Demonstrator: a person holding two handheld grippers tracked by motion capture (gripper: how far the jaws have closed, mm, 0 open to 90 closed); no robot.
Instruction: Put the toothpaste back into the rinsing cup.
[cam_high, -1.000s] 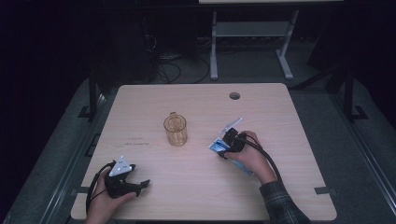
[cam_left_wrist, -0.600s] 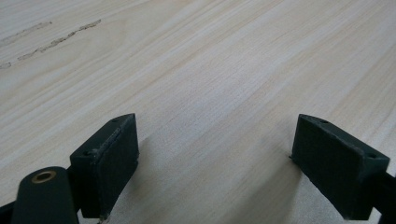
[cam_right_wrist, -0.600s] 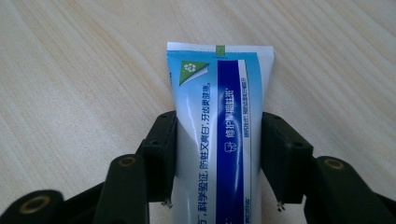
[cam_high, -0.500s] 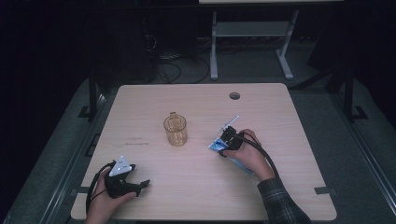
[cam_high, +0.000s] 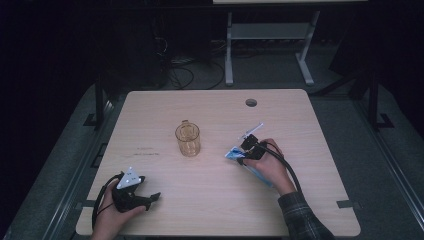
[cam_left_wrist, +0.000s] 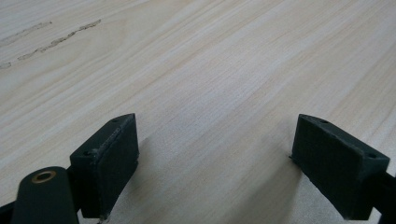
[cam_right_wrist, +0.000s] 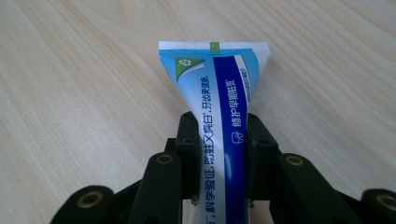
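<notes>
A blue and white toothpaste tube (cam_right_wrist: 219, 88) lies low over the wooden table (cam_high: 280, 115), its flat crimped end pointing away from me. My right gripper (cam_right_wrist: 219, 135) is shut on the middle of the tube, one black pad against each side. In the high view that gripper (cam_high: 245, 152) sits right of centre, with the tube (cam_high: 232, 154) sticking out to its left. My left gripper (cam_high: 150, 197) rests near the front left corner. Its jaws stand wide open (cam_left_wrist: 215, 158) with only bare wood between them.
An amber glass mug (cam_high: 187, 139) stands upright at the middle of the table, left of the tube. A round cable hole (cam_high: 251, 102) sits near the far edge. Faint pencil-like marks (cam_left_wrist: 51, 39) cross the wood ahead of the left gripper.
</notes>
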